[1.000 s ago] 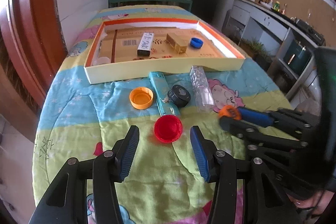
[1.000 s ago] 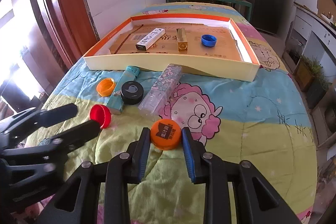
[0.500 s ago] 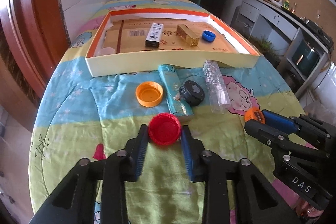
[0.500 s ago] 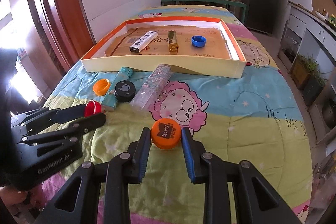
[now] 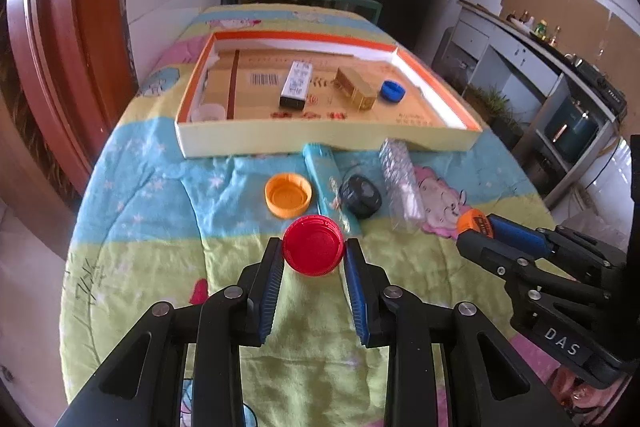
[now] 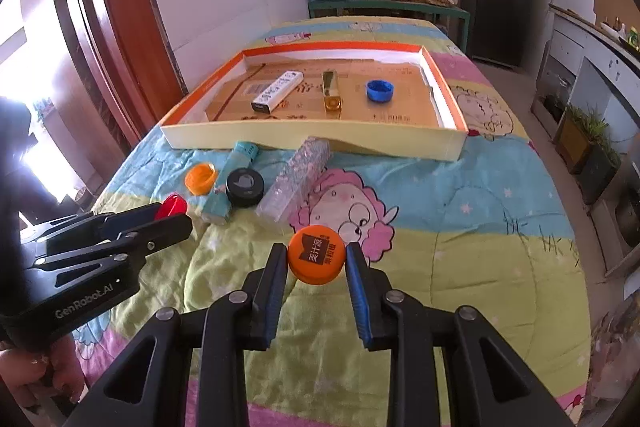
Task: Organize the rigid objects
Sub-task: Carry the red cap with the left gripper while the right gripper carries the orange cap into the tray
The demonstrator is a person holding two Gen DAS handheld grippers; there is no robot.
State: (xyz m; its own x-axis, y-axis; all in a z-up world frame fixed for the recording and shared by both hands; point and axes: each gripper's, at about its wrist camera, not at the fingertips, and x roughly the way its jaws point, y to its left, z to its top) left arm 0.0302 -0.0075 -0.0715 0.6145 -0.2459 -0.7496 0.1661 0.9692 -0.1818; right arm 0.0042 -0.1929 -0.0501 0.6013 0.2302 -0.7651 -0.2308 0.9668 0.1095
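Red cap is gripped by the left claw near the cardboard tray; printed orange cap is gripped by the right claw, nearer than the tray.

Tray wall & clutter ahead; blanket free rightward.

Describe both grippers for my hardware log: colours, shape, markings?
Both are black, angular linkage frames with silver rivets and ribbed blue finger pads. The left gripper reads "GenRobot.AI" on its side; the right gripper reads "DAS". No cables or sleeves are visible.
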